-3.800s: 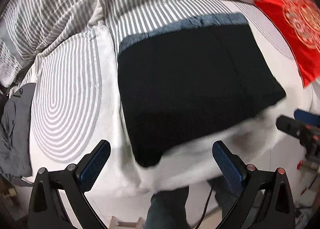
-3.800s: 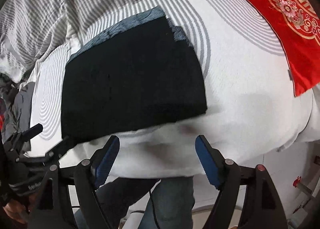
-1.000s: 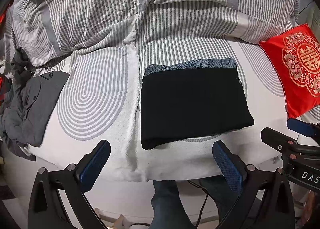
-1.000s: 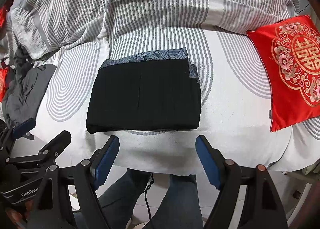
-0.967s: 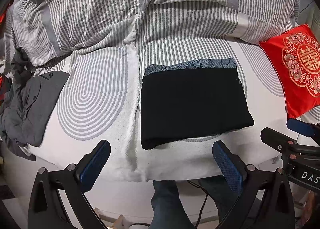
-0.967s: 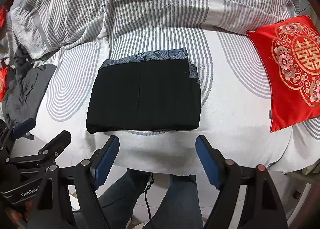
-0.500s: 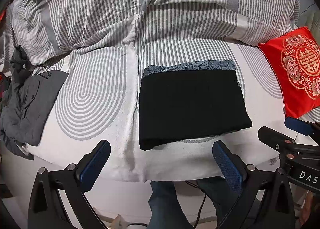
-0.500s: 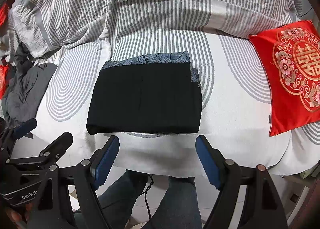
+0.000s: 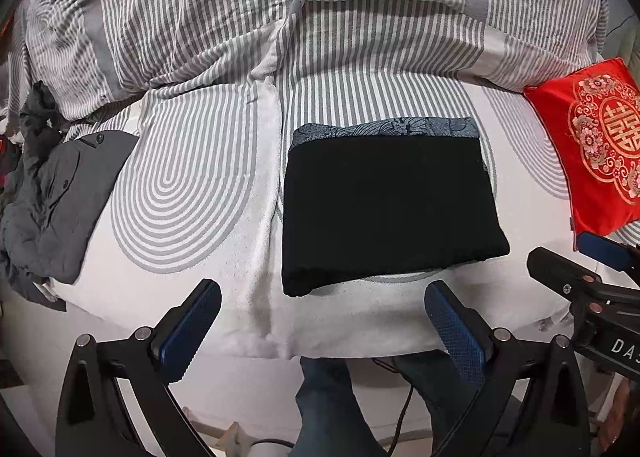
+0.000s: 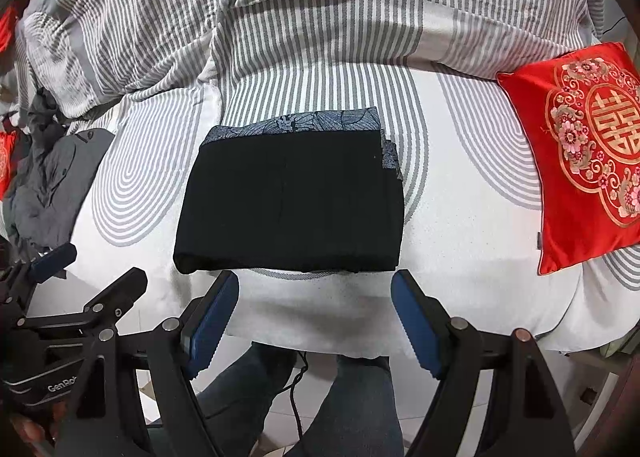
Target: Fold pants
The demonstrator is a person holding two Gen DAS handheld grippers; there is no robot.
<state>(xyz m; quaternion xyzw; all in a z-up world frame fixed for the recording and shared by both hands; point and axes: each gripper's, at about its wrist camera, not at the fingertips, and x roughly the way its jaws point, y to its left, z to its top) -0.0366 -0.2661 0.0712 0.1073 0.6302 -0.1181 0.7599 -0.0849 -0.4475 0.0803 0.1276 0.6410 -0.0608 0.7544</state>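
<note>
Left edge of the bed: a crumpled grey garment [image 9: 48,201] lies on the sheet, well apart from the pants.

My left tongs [image 9: 322,321] are spread wide, pinching nothing, hovering off the near edge of the bed [image 9: 192,193] short of the cloth. Blue pads visible on both fingers [image 9: 190,331].

Centre: black pants [image 9: 384,209] lie folded into a flat rectangle on the white sheet with grey arc pattern. A blue-grey patterned band [image 9: 384,129] shows along the far edge; the near edge is the thick fold. In the right wrist view the same band also peeks out at the far right corner, so layers aren't perfectly flush there. Pants touch neither tongs.

Behind the pants: striped grey-and-white duvet [image 9: 320,17] bunched across the far side of the bed.

My right tongs [image 10: 316,321] are also spread wide and empty, hovering just off the near edge of the pants, fingertips flanking the fold line without touching.

Far right: red embroidered cushion [image 10: 580,153] on the sheet, well apart from the pants.

Below both views: my legs in jeans [image 10: 360,405] standing against the bed edge.
</note>
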